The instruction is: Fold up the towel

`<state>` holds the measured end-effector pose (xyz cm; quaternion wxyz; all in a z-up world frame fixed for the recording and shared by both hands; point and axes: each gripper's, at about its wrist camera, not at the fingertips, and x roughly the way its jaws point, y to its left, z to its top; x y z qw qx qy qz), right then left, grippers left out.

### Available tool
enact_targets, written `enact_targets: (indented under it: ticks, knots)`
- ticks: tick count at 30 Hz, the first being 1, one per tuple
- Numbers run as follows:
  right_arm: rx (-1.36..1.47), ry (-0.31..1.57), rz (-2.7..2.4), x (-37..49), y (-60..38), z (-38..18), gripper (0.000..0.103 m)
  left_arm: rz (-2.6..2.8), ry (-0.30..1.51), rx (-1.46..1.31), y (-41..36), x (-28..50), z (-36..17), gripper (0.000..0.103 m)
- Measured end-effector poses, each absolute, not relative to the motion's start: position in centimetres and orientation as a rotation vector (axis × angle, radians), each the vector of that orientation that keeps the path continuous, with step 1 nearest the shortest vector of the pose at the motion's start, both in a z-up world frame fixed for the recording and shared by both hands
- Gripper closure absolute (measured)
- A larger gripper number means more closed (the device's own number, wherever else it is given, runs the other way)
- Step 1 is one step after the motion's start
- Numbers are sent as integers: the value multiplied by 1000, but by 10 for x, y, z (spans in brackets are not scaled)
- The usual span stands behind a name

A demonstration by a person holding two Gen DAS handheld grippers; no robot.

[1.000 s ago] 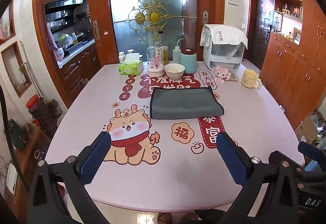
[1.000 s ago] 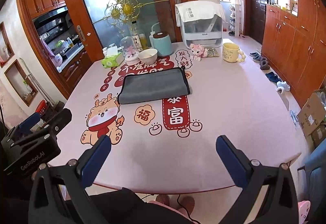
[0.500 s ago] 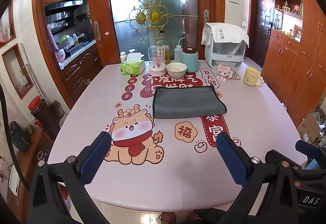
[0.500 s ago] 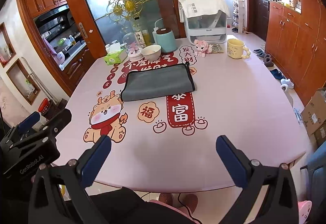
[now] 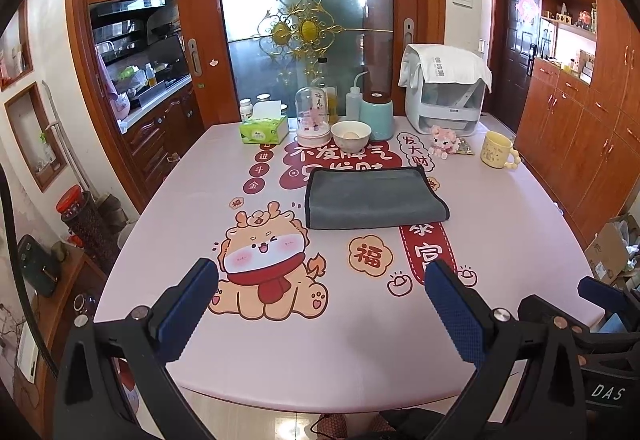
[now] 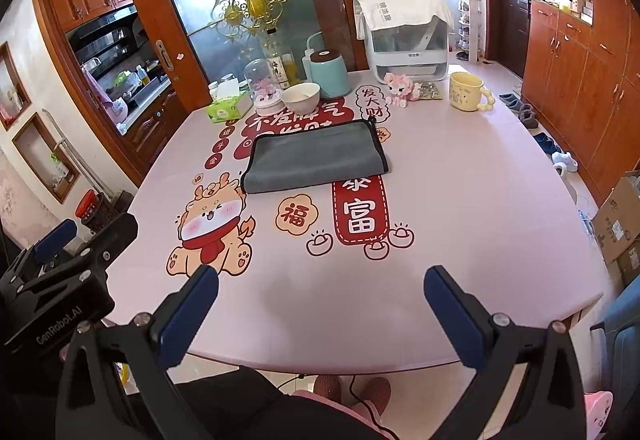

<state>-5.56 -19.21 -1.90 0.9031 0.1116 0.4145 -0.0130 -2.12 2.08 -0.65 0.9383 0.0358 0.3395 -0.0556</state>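
Note:
A grey towel (image 5: 372, 198) lies folded flat in the middle of the pink table (image 5: 500, 240), with dark edging along its far and right sides. It also shows in the right wrist view (image 6: 316, 158). My left gripper (image 5: 320, 304) is open and empty, held above the table's near edge, well short of the towel. My right gripper (image 6: 320, 308) is open and empty too, near the front edge. The left gripper's body (image 6: 60, 280) shows at the lower left of the right wrist view.
At the table's back stand a green tissue box (image 5: 264, 132), a glass dome (image 5: 314, 116), a white bowl (image 5: 351, 134), a teal canister (image 5: 377, 116), a white appliance (image 5: 444, 92), a pink plush toy (image 5: 442, 140) and a yellow mug (image 5: 498, 150). Wooden cabinets (image 5: 580, 120) line the right.
Both grippers have drifted slightly; the towel sits a little nearer and lower in both views. The towel itself has not moved, and both grippers stay open.

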Motion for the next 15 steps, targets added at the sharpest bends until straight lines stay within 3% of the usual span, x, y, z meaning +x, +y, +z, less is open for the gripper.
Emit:
enact_targets:
  ticks: [15]
  knots:
    - [223, 883, -25, -51, -186, -24, 0, -110, 707, 72, 24, -18, -10, 0]
